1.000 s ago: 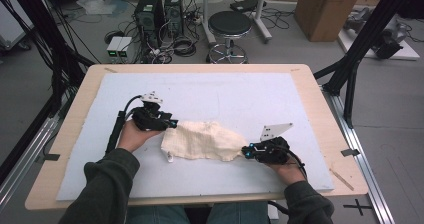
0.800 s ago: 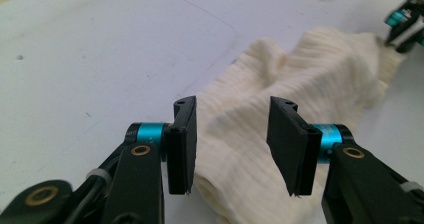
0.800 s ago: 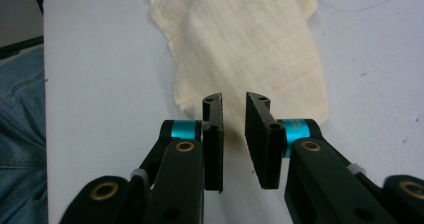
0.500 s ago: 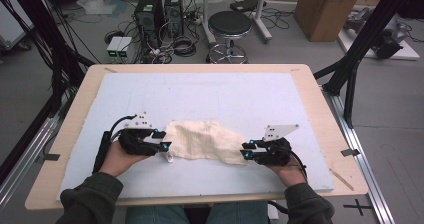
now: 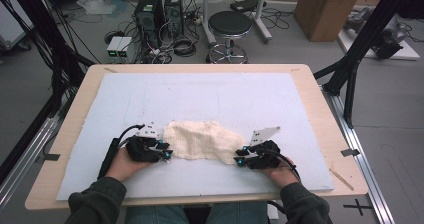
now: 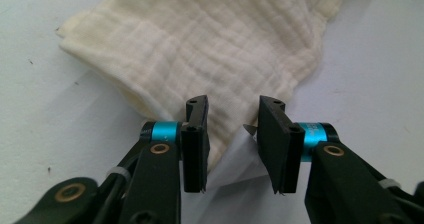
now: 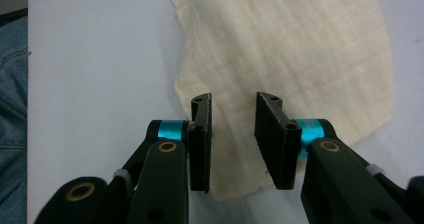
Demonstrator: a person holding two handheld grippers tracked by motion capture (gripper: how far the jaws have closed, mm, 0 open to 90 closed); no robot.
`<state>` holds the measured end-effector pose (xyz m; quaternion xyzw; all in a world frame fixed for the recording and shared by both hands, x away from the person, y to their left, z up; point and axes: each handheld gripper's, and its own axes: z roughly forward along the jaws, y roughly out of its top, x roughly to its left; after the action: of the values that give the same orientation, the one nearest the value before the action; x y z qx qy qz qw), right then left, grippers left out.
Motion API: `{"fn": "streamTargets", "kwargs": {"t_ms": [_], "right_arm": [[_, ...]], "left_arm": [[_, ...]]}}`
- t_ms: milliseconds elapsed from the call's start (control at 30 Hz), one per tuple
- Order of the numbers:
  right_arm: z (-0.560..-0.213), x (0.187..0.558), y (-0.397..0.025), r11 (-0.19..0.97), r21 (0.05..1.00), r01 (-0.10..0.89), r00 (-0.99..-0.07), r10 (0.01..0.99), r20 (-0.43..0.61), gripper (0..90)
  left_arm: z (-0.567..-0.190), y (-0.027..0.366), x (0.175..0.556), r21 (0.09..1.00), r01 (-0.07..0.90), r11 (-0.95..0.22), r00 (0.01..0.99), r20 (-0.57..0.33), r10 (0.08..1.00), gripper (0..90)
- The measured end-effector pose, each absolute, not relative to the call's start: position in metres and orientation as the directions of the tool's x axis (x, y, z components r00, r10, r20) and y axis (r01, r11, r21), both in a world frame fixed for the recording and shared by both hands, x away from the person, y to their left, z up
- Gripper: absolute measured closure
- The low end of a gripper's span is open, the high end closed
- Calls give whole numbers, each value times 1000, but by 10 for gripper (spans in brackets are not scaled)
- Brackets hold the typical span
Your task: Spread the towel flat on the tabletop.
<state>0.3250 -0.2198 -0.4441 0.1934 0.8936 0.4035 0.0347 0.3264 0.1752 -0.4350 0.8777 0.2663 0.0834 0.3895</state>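
On the near half of the white mat (image 5: 200,94), a cream muslin cloth (image 5: 202,140) lies crumpled, roughly centred between both hands. Left gripper (image 5: 161,153) sits at the cloth's left corner, right gripper (image 5: 242,160) at its right corner; from the high view the jaw tips are too small to read. Left gripper view: left gripper (image 6: 231,134) has its jaws apart with a narrow gap, a cloth corner lying between and under them, no pinch visible (a small white tag or label edge (image 6: 248,129) pokes out by the right-hand jaw, hard to make out). Cloth (image 6: 215,44) is doubled here, folded edge at left, far end cut off at the top. Right gripper view: right gripper (image 7: 233,134) likewise parted narrowly, straddling the cloth (image 7: 290,49) edge, cloth flat beneath, not gripped. Blue denim (image 7: 12,99) shows at that view's left edge, cut off. Sleeves (image 5: 95,206) are cropped at the high view's bottom.
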Motion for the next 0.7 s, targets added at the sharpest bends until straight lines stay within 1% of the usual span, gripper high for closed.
{"fn": "streamTargets", "kwargs": {"t_ms": [67,167,367,600,633,700], "right_arm": [[-444,325,-220,598,734,323,-919,382,94,706],[-444,326,-220,594,736,326,-916,390,92,761],[-445,329,-222,585,737,338,-915,389,111,870],[-441,326,-222,582,748,320,-924,368,108,883],[-436,323,-224,560,766,316,-926,359,119,883],[-433,321,-224,558,768,314,-926,358,118,883]], "left_arm": [[-436,172,325,729,393,-561,841,-38,539,721],[-436,170,324,728,376,-573,841,-8,542,772],[-435,171,324,735,376,-564,843,-19,538,844],[-425,175,316,759,366,-538,849,-35,528,865],[-422,176,314,764,356,-538,853,-30,522,867],[-415,179,309,770,342,-538,856,-19,517,866]]}}
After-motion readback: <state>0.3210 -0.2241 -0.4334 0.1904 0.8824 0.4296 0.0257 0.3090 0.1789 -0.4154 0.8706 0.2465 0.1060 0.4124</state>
